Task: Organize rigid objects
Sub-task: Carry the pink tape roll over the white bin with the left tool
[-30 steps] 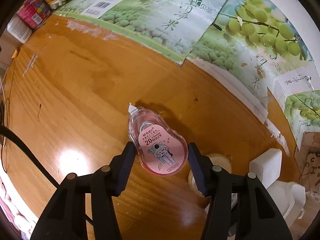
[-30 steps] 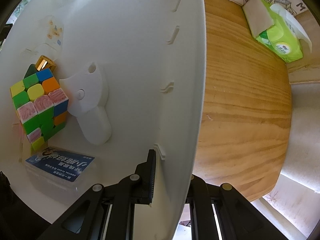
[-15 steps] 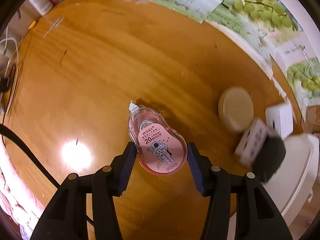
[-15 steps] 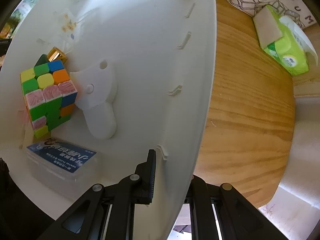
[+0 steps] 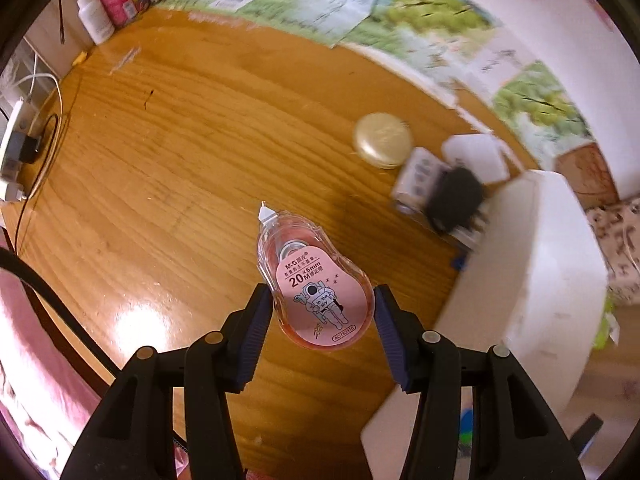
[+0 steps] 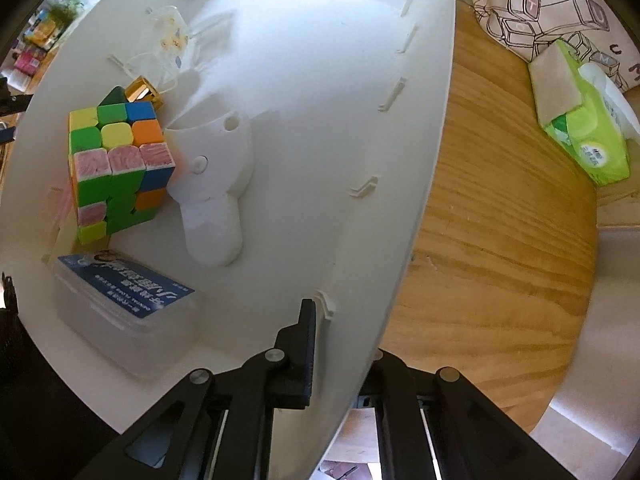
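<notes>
In the left wrist view my left gripper point(image 5: 323, 312) is shut on a pink correction tape dispenser point(image 5: 316, 280), held above the wooden table with its white tip pointing away. The white storage bin point(image 5: 548, 264) stands at the right. In the right wrist view my right gripper point(image 6: 340, 336) is shut on the bin's near wall point(image 6: 400, 216), one finger inside, the other outside. Inside the bin lie a colourful puzzle cube point(image 6: 116, 164), a white plastic piece point(image 6: 216, 184), a clear box with a blue label point(image 6: 128, 292), a small gold item point(image 6: 144, 88) and a clear packet point(image 6: 172, 36).
A round gold tin point(image 5: 382, 140), a white box point(image 5: 476, 156) and a blurred black-and-white item point(image 5: 444, 192) lie on the table near the bin. Bottles and cartons point(image 5: 116, 4) stand at the back left, cables point(image 5: 36, 120) at the left edge. A green tissue pack point(image 6: 584, 120) lies right of the bin.
My left gripper has carried the correction tape to the right and upward, bringing the gold tin and the white bin into view. The right gripper keeps its hold on the bin wall, slightly rolled.
</notes>
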Available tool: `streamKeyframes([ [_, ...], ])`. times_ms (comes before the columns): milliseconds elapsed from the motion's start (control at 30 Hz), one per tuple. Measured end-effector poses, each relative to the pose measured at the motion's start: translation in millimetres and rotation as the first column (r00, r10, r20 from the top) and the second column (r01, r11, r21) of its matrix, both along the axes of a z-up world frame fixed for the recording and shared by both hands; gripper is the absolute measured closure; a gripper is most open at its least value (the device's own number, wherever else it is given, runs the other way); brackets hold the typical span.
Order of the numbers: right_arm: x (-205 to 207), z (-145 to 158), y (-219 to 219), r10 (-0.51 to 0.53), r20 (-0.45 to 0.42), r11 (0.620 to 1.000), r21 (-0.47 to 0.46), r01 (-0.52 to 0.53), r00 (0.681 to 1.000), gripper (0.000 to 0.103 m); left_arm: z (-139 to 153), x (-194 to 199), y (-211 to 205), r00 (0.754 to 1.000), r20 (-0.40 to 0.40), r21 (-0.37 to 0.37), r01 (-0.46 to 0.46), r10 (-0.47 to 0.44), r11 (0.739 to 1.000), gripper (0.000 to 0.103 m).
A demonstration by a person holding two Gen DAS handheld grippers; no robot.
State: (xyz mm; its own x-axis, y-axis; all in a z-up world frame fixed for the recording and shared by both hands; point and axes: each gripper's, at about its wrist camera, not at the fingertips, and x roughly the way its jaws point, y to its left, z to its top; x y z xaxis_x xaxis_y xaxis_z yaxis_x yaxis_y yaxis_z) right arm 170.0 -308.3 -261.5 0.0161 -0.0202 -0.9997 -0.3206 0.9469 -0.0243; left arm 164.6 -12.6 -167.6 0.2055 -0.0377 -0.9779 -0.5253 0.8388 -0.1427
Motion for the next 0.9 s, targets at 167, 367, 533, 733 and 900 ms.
streamKeyframes([
  [167, -5, 2, -5, 0.028, 0.016, 0.999, 0.035, -0.029, 0.999, 0.095, 42, 3, -18, 0.997, 0.068, 0.009, 0.042, -0.043, 0.999, 0.048],
  [367, -14, 7, -15, 0.039, 0.036, 0.995, 0.087, -0.042, 0.999, 0.093, 63, 19, -61, 0.977, 0.157, 0.046, 0.141, -0.146, 0.989, 0.048],
  [533, -17, 9, -25, 0.044, 0.046, 0.991, 0.125, -0.049, 0.998, 0.092, 77, 18, -97, 0.932, 0.242, 0.051, 0.267, -0.272, 0.962, 0.048],
  [733, -18, 17, -35, 0.068, 0.053, 0.985, 0.156, -0.076, 0.996, 0.089, 82, 20, -139, 0.864, 0.315, 0.054, 0.398, -0.394, 0.916, 0.048],
  [900, -19, 23, -41, 0.101, 0.077, 0.984, 0.140, -0.111, 0.992, 0.089, 75, 21, -173, 0.809, 0.332, 0.034, 0.503, -0.484, 0.864, 0.048],
])
